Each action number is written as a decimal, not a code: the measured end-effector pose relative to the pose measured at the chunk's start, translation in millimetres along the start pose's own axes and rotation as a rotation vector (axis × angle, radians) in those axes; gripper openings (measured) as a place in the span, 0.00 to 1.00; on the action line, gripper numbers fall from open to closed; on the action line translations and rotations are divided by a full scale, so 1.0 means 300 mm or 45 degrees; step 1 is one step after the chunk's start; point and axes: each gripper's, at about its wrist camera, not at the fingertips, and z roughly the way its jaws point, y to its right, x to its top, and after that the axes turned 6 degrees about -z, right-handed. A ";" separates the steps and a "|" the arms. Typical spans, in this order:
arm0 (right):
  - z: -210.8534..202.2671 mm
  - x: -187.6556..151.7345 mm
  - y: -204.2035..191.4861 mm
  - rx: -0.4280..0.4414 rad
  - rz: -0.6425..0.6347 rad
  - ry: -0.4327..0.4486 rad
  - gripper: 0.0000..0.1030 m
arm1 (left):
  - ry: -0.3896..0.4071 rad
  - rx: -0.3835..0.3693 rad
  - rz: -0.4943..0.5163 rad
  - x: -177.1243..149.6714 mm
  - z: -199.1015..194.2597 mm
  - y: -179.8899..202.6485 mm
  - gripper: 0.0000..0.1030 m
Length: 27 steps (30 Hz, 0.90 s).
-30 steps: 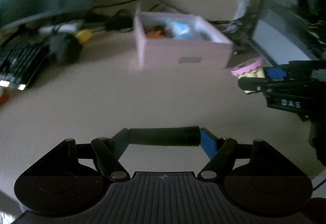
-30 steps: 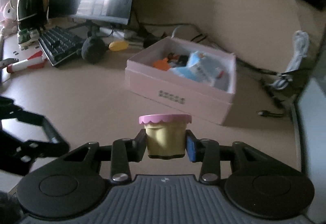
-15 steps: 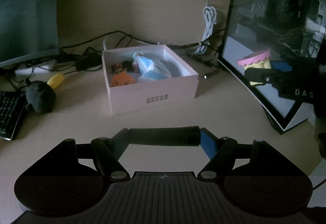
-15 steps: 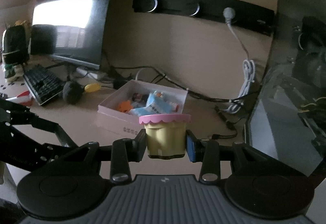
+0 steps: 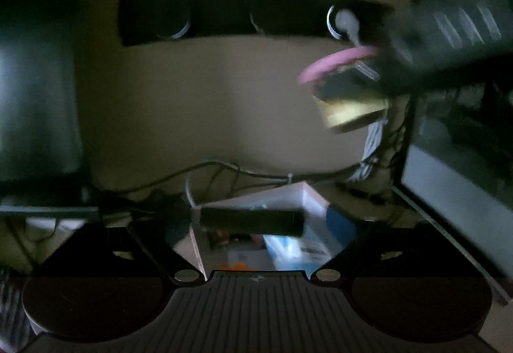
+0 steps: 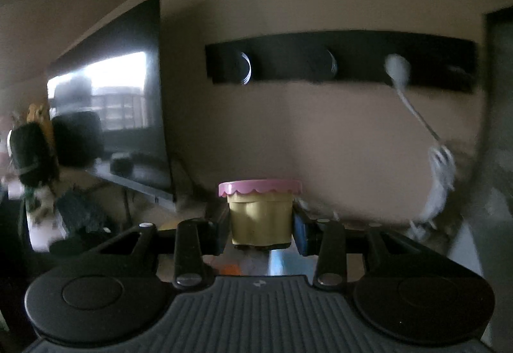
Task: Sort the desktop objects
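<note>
A yellow pot (image 6: 261, 218) is seen between the opening right jaws; the black cylinder (image 5: 251, 220) between the left jaws, probably loose now, shows only left-side.

Left claw (image 5: 253, 221): seen from its own camera, both finger linkages spread wide, jaws opening. A dark cylindrical bar lies crosswise between the fingertips; it touches the left finger, while a visible gap separates its other end from the blue pad of the right finger (image 5: 341, 224). Claw points slightly downward.

Right claw (image 6: 261, 224): jaws opening, much narrower than the left. A small pink-lidded pot sits upright between the pads; contact looks slight, right-hand blue pad (image 6: 299, 231) just beside the pot wall.

In the left wrist view, the right claw (image 5: 352, 96) appears high at upper right, blurred, tilted.
</note>
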 end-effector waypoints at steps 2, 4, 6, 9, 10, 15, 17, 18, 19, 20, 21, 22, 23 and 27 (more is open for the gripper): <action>0.084 0.042 0.005 -0.026 0.026 -0.016 0.58 | -0.034 0.037 -0.017 -0.015 0.013 -0.029 0.93; 0.125 0.040 0.005 -0.055 0.006 -0.028 0.58 | -0.073 0.027 -0.068 -0.064 -0.012 -0.067 0.94; 0.143 0.005 0.017 -0.058 0.012 -0.049 0.59 | -0.147 0.049 -0.115 -0.133 -0.033 -0.101 0.94; 0.182 -0.078 0.037 -0.072 0.038 -0.136 0.59 | -0.259 0.103 -0.230 -0.246 -0.067 -0.154 0.94; 0.198 -0.111 0.038 -0.077 0.031 -0.169 0.59 | -0.292 0.126 -0.267 -0.276 -0.078 -0.170 0.94; 0.278 -0.249 -0.018 -0.069 -0.066 -0.329 0.59 | -0.379 0.261 -0.427 -0.393 -0.164 -0.275 0.94; 0.315 -0.269 -0.066 -0.007 -0.087 -0.359 0.59 | -0.384 0.333 -0.446 -0.415 -0.198 -0.314 0.94; 0.336 -0.269 -0.089 0.025 -0.093 -0.366 0.59 | -0.383 0.370 -0.455 -0.417 -0.213 -0.332 0.94; 0.361 -0.261 -0.119 0.058 -0.100 -0.368 0.61 | -0.377 0.407 -0.470 -0.420 -0.231 -0.356 0.94; 0.394 -0.249 -0.162 0.100 -0.107 -0.366 0.62 | -0.369 0.432 -0.487 -0.414 -0.249 -0.377 0.94; 0.430 -0.235 -0.200 0.138 -0.113 -0.366 0.62 | -0.357 0.457 -0.508 -0.413 -0.270 -0.403 0.94; 0.466 -0.218 -0.245 0.178 -0.120 -0.366 0.63 | -0.348 0.476 -0.522 -0.412 -0.289 -0.421 0.94; 0.508 -0.203 -0.290 0.213 -0.125 -0.367 0.66 | -0.340 0.497 -0.533 -0.408 -0.312 -0.444 0.94; 0.703 -0.161 -0.460 0.197 -0.072 -0.354 0.68 | -0.343 0.541 -0.569 -0.415 -0.351 -0.509 0.94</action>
